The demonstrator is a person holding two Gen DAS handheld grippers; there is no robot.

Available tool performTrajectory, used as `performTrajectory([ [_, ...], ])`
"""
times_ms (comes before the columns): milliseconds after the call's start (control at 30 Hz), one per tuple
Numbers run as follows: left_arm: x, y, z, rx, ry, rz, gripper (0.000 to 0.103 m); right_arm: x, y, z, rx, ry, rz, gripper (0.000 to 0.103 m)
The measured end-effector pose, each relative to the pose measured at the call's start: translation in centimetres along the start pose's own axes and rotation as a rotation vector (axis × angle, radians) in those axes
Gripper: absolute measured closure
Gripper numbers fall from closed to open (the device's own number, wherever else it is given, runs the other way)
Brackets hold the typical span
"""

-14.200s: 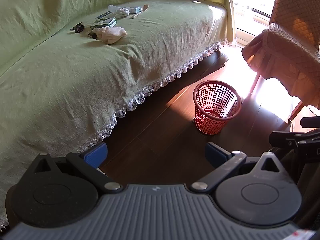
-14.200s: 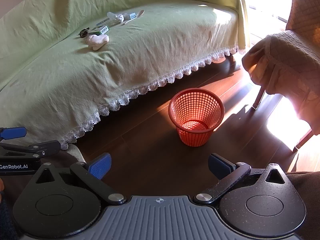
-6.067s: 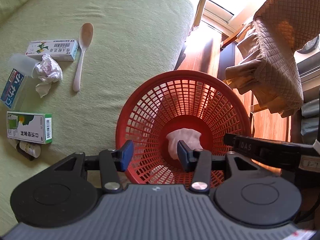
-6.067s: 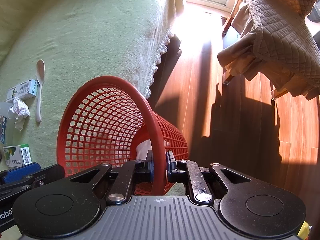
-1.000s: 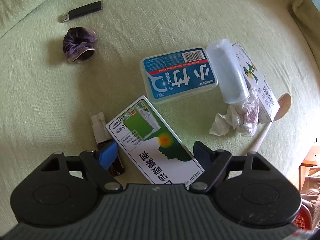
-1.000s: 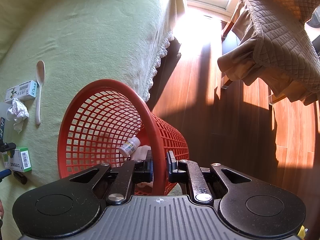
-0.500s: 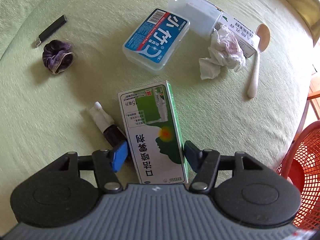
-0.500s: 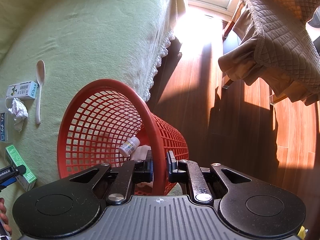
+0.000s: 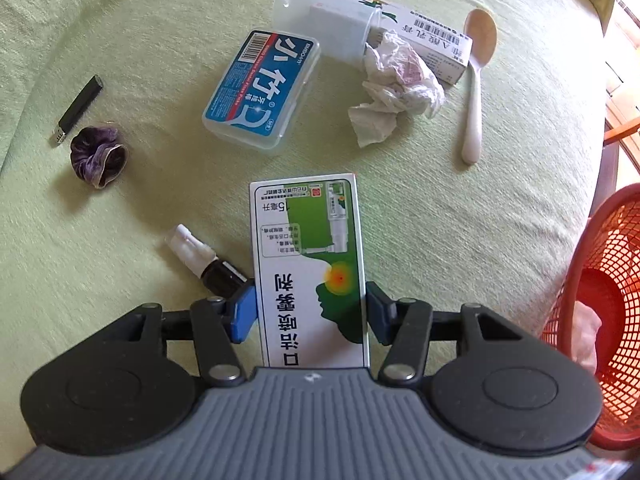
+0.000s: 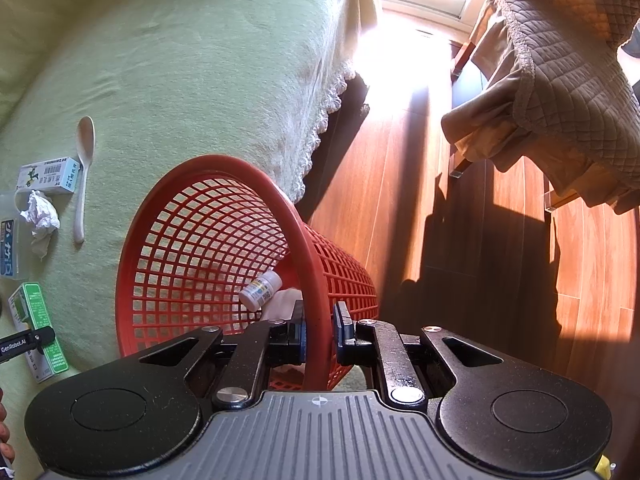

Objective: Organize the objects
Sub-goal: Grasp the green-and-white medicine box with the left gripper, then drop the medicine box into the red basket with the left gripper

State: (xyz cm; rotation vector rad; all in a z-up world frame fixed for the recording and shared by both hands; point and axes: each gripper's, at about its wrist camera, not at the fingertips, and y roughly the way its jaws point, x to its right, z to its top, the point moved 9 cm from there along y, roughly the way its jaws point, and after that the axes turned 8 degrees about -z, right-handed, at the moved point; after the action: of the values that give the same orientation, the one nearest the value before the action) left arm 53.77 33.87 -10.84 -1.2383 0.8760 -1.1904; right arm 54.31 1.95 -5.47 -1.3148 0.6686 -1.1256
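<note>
A green-and-white medicine box (image 9: 308,264) lies lengthwise between the blue pads of my left gripper (image 9: 308,312). The jaws are closing, and both pads touch the box's long sides just above the green sofa cover (image 9: 480,240). A dark spray bottle (image 9: 204,264) lies just left of the box. My right gripper (image 10: 319,326) is shut on the rim of the red mesh basket (image 10: 208,184), which is tilted against the sofa edge. A small white pill bottle (image 10: 262,290) and a white cloth (image 9: 586,332) lie inside the basket.
Farther back on the sofa lie a blue-labelled clear case (image 9: 262,88), a clear cup (image 9: 320,20), crumpled tissue (image 9: 400,84), a long white box (image 9: 424,36), a spoon (image 9: 476,80), a purple scrunchie (image 9: 98,156) and a black lighter (image 9: 78,108). A quilt-covered chair (image 10: 560,60) stands across the wood floor (image 10: 440,240).
My left gripper rolled until it lined up with the green-and-white box, and its pads closed in onto the box's sides. The basket came into view at the right. The right gripper stayed still.
</note>
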Motion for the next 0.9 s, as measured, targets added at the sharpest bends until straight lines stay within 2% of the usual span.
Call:
performTrajectory([
  [100, 1.3, -1.5, -0.6, -0.036, 0.024, -0.014, 0.052, 0.0, 0.0, -0.1, 0.003, -0.003, 0.001, 0.093],
  [467, 9.1, -5.8, -1.2, -0.069, 0.136, -0.12, 0.052, -0.2, 0.0, 0.0, 0.008, -0.019, 0.001, 0.093],
  [900, 15.6, -5.8, -1.0, -0.079, 0.222, -0.196, 0.052, -0.3, 0.1, 0.1, 0.017, -0.039, 0.0, 0.093],
])
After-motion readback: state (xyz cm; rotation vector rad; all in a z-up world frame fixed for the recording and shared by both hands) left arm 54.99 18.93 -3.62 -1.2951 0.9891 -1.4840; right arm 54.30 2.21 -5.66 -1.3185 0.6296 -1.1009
